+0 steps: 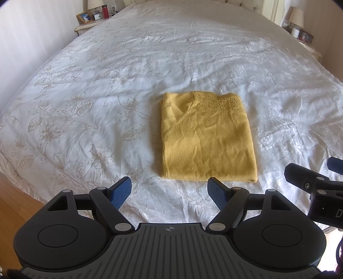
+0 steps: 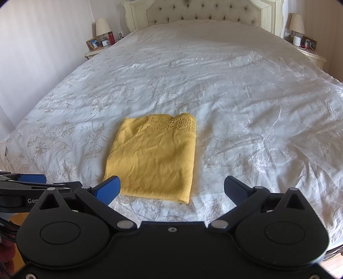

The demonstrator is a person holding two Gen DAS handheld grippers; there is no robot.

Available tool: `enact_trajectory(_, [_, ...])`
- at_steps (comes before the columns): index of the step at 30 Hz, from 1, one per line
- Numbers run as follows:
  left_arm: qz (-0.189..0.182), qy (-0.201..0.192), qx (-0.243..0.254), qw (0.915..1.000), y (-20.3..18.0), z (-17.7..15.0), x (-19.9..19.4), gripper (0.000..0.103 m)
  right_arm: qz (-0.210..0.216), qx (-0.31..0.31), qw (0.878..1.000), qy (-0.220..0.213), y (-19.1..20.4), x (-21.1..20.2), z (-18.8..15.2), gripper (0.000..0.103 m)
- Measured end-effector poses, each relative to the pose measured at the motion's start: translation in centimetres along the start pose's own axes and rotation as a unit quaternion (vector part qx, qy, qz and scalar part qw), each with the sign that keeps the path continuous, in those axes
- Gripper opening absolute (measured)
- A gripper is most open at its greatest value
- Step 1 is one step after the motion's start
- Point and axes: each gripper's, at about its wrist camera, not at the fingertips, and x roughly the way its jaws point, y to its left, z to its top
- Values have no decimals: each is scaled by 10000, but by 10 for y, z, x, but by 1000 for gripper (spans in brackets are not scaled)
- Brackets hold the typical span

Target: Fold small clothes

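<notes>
White floral bedding [image 1: 107, 107] fills nearly the whole of both views; a tufted headboard [image 2: 203, 12] closes the top of the right-wrist frame, and nightstands with lamps sit in the upper left and upper right corners. Wooden floor shows at the lower left of the left-wrist view.

Mustard-yellow knit garment [image 1: 205, 139] lies flat on the bedding, at centre and slightly right in the left-wrist view, centre-left in the right-wrist view. It forms a compact rectangle, openwork band along its far edge, near edge doubled over. Layers appear stacked; the sides look reasonably straight.

Left gripper [image 1: 169, 191] sits at the bottom of its frame, jaws standing wide, nothing between them, clear of the cloth and short of its near edge. Right gripper [image 2: 171, 188] is likewise spread wide and empty, its left pad overlapping the garment's near-left corner in the picture; contact cannot be confirmed.

Assessment: folding of this piece looks complete or nearly so. A further move, if any, would call for one last halving fold, or setting it aside.
</notes>
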Motion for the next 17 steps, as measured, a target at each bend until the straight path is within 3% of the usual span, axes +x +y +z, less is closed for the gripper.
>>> enact_trajectory(17, [-52,201,-74,9998,1,7,19,77,117,153,9995,236,-1,21,5,102])
